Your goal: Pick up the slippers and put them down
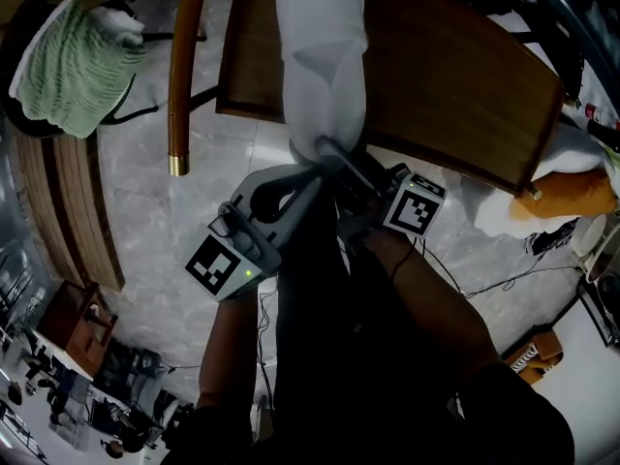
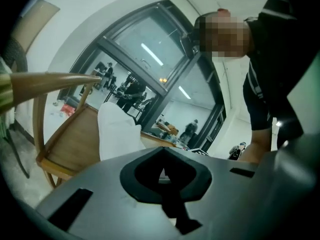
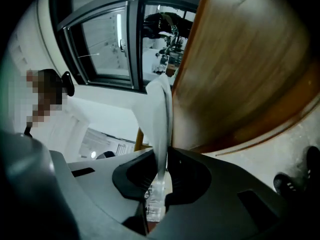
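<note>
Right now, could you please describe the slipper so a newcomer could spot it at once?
Start at the wooden chair in the head view. Across it runs a long slipper, its near end pinched in the right hand-held gripper. It is plain white, unlike the green bundle.

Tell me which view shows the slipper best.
Head view: most of the white slipper shows, over the wooden chair. Right gripper view has it edge-on, clamped in the right gripper; left gripper view shows only part.
</note>
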`<action>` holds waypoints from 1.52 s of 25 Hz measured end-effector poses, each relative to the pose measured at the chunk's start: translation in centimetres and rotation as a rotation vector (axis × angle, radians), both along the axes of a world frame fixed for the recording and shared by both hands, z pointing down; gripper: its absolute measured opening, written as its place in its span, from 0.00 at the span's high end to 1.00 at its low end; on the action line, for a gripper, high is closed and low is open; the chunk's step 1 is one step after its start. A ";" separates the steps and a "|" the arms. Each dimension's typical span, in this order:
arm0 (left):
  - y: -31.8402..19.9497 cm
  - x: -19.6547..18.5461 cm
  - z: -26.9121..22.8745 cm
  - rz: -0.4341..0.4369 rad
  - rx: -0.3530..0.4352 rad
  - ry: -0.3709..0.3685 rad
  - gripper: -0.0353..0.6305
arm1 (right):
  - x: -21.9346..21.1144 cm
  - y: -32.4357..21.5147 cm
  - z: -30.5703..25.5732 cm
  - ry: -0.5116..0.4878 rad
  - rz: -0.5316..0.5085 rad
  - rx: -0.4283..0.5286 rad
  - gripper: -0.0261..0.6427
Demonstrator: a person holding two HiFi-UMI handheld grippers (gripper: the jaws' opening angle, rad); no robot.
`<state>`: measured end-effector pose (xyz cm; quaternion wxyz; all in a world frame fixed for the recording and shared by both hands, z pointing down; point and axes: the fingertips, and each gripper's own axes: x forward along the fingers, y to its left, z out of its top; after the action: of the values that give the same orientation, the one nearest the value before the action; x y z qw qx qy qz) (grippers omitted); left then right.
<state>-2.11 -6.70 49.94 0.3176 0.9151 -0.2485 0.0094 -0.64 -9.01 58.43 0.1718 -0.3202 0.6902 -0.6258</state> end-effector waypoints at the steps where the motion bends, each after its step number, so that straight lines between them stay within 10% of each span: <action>1: 0.3 0.1 0.3 -0.001 -0.004 0.003 0.93 | 0.1 0.3 0.4 0.005 0.003 -0.013 0.87; 16: 2.2 -3.0 4.1 -0.061 -0.045 -0.018 0.93 | -1.9 0.5 3.3 -0.102 0.033 -0.060 0.86; 30: 2.2 -2.5 0.8 -0.070 0.022 -0.023 0.93 | 2.2 4.1 0.8 0.005 0.022 -0.083 0.71; 33: 2.0 -2.9 -2.8 -0.077 0.058 -0.007 0.93 | 4.2 4.1 -3.2 0.105 0.032 0.026 0.71; 38: 2.0 -3.6 -10.7 -0.087 0.150 0.004 0.93 | 3.6 0.9 -14.9 0.365 -0.151 0.515 0.73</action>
<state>-5.70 -4.69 39.24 0.2488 0.9246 -0.2875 -0.0248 3.01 -8.07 43.49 0.0737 -0.3211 0.8670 -0.3739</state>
